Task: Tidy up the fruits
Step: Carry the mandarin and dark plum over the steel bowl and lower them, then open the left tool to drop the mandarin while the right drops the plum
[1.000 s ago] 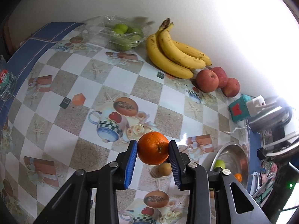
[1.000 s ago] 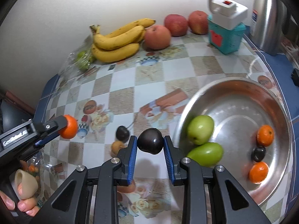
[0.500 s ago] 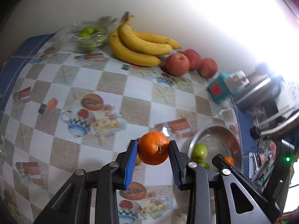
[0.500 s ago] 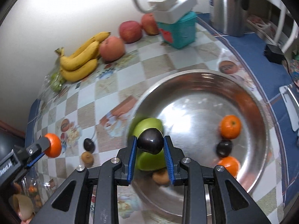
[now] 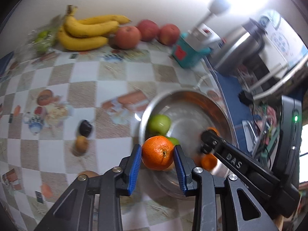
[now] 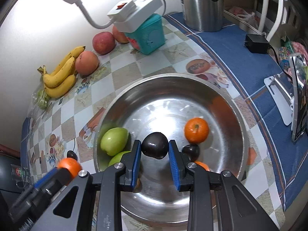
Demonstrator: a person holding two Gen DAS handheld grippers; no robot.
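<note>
My left gripper (image 5: 157,155) is shut on an orange (image 5: 157,152) at the near left rim of the steel bowl (image 5: 189,96). Over the bowl (image 6: 238,115) my right gripper (image 6: 155,150) is shut on a dark plum (image 6: 155,145). Inside the bowl lie two green apples (image 6: 114,140), an orange (image 6: 196,130), a dark plum (image 6: 191,151) and another orange partly hidden behind the right finger. On the cloth left of the bowl sit a dark plum (image 5: 85,128) and a brown kiwi (image 5: 81,144). In the right wrist view the left gripper shows at lower left, still holding its orange (image 6: 69,165).
Bananas (image 5: 86,32), three red apples (image 5: 128,37) and bagged green fruit (image 5: 43,40) line the wall. A teal box with a white power strip (image 6: 144,30) and a steel kettle (image 6: 202,3) stand behind the bowl. A black adapter (image 6: 257,43) and a phone stand (image 6: 284,92) lie to the right.
Both grippers swung right with their fruit. The right one moved from the bowl's left edge to over its middle; the left one came from the open cloth to the bowl's rim.
</note>
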